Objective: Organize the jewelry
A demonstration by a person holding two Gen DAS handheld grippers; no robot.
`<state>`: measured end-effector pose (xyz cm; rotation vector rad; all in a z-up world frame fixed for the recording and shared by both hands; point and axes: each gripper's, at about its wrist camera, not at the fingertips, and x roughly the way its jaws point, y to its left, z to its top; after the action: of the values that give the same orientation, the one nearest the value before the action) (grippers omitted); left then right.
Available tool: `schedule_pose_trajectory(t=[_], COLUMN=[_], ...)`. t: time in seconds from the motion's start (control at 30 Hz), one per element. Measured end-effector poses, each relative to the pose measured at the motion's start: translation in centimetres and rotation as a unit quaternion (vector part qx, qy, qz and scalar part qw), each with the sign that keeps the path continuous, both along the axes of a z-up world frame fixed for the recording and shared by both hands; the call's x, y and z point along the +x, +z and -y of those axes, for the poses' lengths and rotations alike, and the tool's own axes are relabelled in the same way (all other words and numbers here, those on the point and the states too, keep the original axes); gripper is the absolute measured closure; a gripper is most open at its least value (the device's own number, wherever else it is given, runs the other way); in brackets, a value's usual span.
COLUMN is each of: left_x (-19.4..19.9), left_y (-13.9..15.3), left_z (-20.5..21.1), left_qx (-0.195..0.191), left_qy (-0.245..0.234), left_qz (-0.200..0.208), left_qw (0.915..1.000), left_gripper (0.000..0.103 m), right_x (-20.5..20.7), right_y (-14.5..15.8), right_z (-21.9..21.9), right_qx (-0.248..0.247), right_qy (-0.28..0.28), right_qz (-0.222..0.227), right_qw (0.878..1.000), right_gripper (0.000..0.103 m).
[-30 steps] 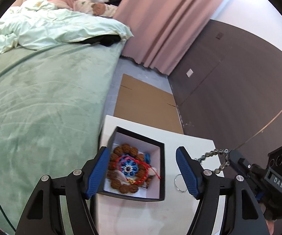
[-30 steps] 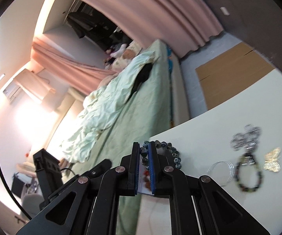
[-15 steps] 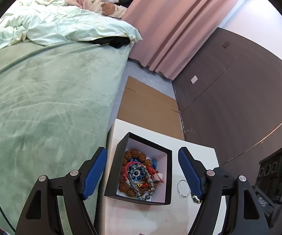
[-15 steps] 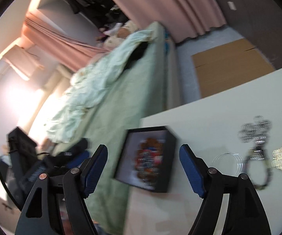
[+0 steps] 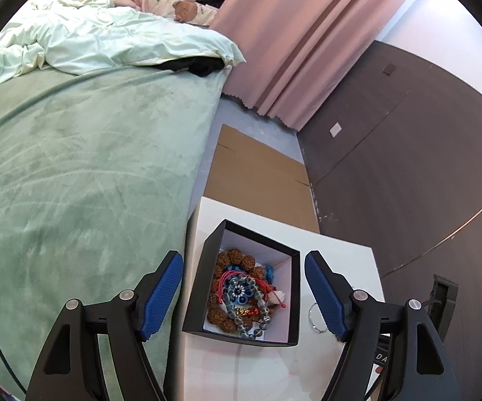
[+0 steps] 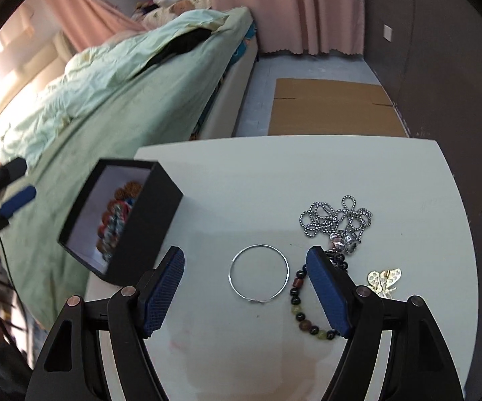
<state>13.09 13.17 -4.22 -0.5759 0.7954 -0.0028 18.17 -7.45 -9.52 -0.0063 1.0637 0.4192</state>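
Observation:
A black box (image 5: 293, 287) with a white inside sits on the white table (image 5: 227, 371) and holds several bracelets (image 5: 241, 295), among them brown beads, a red cord and a grey bead string. My left gripper (image 5: 244, 292) is open above it. In the right wrist view the box (image 6: 140, 224) stands at the table's left edge. My right gripper (image 6: 246, 289) is open and empty above a thin silver bangle (image 6: 259, 275). A dark bead bracelet (image 6: 302, 304), a silver ball chain (image 6: 336, 219) and a gold butterfly brooch (image 6: 384, 279) lie to its right.
A bed with a green cover (image 5: 73, 167) runs along the table's left side. Flat cardboard (image 6: 332, 107) lies on the floor beyond the table. A dark wall (image 5: 408, 153) is on the right. The silver bangle also shows in the left wrist view (image 5: 316, 317).
My right gripper opened and let the grey bead bracelet go into the box, then swung right over the silver bangle. My left gripper rose slightly above the box.

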Motion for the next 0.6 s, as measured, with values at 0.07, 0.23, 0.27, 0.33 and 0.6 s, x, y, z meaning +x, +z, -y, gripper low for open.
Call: schedule_pose_trajectory(t=[0.07, 0.23, 0.27, 0.33, 0.6], left_x=[0.1, 0.5, 0.6, 0.6, 1.2], left_y=[-0.1, -0.6, -0.7, -0.7, -1.0], left_z=[-0.1, 0.3, 0.3, 0.3, 0.5], left_qx=[0.002, 0.015, 0.015, 0.017, 0.037], left_qy=[-0.002, -0.018, -0.02, -0.022, -0.02], left_qz=[-0.003, -0.016, -0.017, -0.018, -0.038], left_qw=[1.0, 0.9996, 0.9995, 0.9994, 0.9984], left_gripper=[0.027, 0.027, 0.027, 0.027, 0.027], right_x=[-0.1, -0.4, -0.4, -0.6, -1.1], right_y=[-0.2, -1.4, -1.9, -2.6, -3.1], right_z=[-0.3, -1.3, -1.5, -1.8, -1.1], right_qx=[-0.014, -0.05, -0.059, -0.082, -0.109], right_qy=[0.017, 0.06, 0.071, 0.083, 0.092], right_qz=[0.007, 0.015, 0.017, 0.02, 0.032], right_qw=[1.0, 0.997, 0.996, 0.993, 0.989], right_gripper=[0.027, 0.027, 0.027, 0.027, 0.032])
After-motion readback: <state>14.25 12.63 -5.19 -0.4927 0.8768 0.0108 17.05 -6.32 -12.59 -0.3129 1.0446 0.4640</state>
